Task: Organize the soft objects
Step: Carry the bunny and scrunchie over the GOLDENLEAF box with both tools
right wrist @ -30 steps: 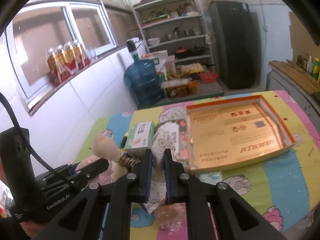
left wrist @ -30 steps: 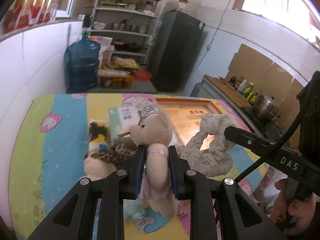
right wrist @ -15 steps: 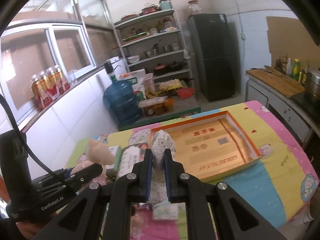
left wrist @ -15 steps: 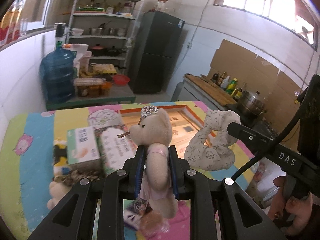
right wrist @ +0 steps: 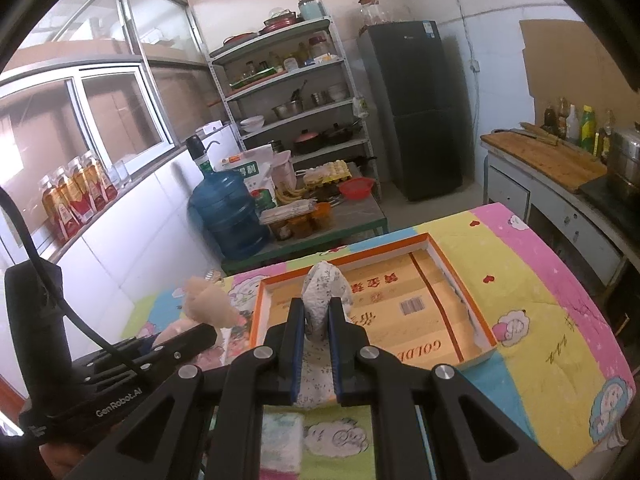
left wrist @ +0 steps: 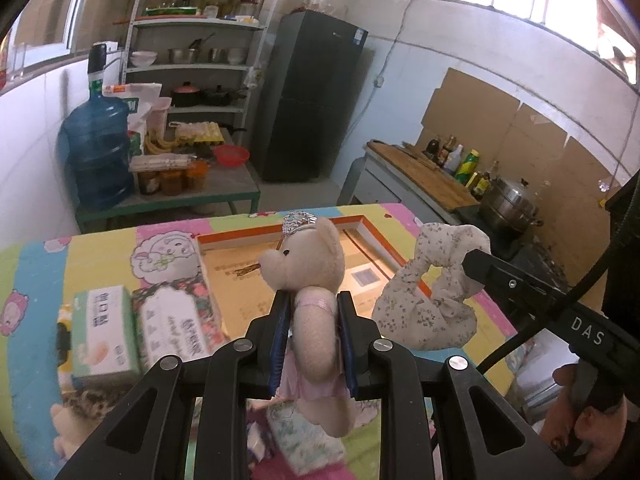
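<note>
My left gripper (left wrist: 313, 304) is shut on a beige teddy bear (left wrist: 308, 264) with a silver crown and pink dress, held above the table. My right gripper (right wrist: 317, 312) is shut on a white floral fabric scrunchie (right wrist: 322, 292), held over the near edge of the orange-rimmed cardboard box lid (right wrist: 476, 324). In the left wrist view the scrunchie (left wrist: 432, 308) hangs from the right gripper's fingers just right of the bear, with the box lid (left wrist: 376, 236) behind both. In the right wrist view the bear's head (right wrist: 208, 304) shows left of the lid.
Two tissue packs, one green (left wrist: 104, 332) and one floral (left wrist: 176, 324), lie left of the lid on the colourful cartoon tablecloth (right wrist: 552, 320). More soft items (left wrist: 76, 412) lie at the near left. A low table with a water jug (left wrist: 98, 160) stands beyond.
Both grippers rose and swung right toward the box lid, carrying the bear and the scrunchie. The tissue packs and other toys slid left and lower in view.
</note>
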The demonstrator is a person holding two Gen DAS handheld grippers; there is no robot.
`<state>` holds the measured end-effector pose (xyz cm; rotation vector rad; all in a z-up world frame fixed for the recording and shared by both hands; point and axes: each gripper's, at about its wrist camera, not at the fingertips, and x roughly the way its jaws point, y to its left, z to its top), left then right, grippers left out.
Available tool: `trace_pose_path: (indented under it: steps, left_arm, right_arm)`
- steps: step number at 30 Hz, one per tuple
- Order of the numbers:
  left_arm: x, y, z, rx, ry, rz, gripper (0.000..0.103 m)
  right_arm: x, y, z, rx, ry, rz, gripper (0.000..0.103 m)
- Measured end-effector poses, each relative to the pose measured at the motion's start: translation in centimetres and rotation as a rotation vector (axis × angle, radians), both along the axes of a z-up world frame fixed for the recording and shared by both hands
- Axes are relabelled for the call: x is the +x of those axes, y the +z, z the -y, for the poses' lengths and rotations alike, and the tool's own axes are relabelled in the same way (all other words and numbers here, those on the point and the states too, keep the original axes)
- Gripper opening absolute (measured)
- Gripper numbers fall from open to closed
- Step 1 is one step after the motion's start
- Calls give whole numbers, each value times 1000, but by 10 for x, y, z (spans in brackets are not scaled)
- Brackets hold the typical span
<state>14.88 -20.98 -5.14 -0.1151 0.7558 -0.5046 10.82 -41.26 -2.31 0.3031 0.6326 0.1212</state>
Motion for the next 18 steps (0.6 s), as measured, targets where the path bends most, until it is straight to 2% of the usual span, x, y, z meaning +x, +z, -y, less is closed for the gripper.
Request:
trace_pose_path:
  steps: [9, 18]
  left_arm:
    - [40, -32, 25, 25, 50, -55, 24]
    - [83, -72, 43, 63, 111, -112, 24]
  right_arm:
    - [48, -30, 24, 59, 57, -23, 12]
    - [98, -74, 45, 106, 94, -83, 12]
